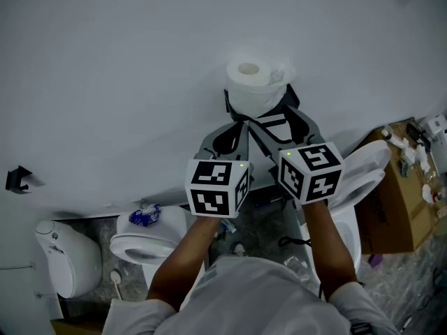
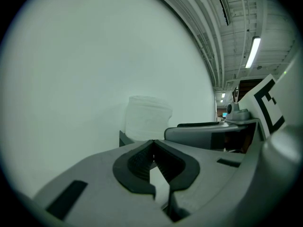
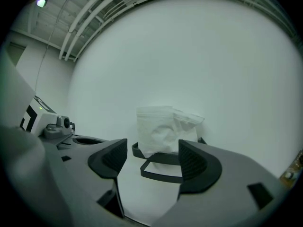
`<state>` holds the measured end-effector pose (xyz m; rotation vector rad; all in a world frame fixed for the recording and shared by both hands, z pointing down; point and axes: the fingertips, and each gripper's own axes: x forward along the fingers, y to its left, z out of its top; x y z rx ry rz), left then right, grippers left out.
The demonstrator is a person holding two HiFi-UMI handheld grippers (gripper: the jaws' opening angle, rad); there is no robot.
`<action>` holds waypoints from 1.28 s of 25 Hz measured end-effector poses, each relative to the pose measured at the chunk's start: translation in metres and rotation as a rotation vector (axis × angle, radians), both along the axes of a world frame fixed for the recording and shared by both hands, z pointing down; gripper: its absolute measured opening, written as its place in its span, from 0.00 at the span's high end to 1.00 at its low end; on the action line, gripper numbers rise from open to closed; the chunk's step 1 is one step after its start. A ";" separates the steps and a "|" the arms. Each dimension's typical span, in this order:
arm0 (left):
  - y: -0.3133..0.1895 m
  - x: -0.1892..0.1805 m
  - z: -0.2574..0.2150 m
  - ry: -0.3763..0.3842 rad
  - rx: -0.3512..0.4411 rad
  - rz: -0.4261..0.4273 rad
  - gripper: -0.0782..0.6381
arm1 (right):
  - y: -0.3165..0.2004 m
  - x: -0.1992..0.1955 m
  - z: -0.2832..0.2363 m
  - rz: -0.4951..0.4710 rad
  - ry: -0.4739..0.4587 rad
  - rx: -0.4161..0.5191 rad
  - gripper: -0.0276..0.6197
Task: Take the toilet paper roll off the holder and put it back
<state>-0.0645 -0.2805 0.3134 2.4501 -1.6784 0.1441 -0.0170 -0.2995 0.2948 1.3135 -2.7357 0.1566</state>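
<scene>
Left hand-held gripper: you held its jaws brought together at the tips, with nothing between them. It pointed at the wall, and the roll stood beyond the tips, apart from them.
Right hand-held gripper: your jaws stood wide apart and gripped nothing. The roll and its holder showed in the gap between them, farther off and untouched.
Toilet paper roll: it sat upright on the holder against the wall, on the far side of both grippers, with a loose crumpled sheet at its right.
Holder: it was black, with a ring under the roll and a flat loop jutting out toward you.
Your grippers in the head view: the left and the right were side by side, just near of the roll.
Below: a toilet stood to the left, another toilet to the right, and a cardboard box farther right.
</scene>
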 end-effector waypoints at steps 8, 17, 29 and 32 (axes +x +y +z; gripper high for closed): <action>0.017 0.017 0.002 -0.002 -0.005 -0.003 0.88 | 0.020 0.020 0.005 0.016 0.015 0.017 0.67; 0.037 0.036 0.009 -0.010 -0.011 -0.003 0.88 | 0.044 0.036 0.014 0.010 0.030 0.020 0.82; 0.063 0.052 0.019 -0.034 -0.026 0.010 0.88 | 0.073 0.042 0.028 0.002 0.027 0.001 0.94; 0.068 0.055 0.020 -0.038 -0.026 0.020 0.88 | 0.078 0.043 0.031 0.007 0.034 -0.005 0.95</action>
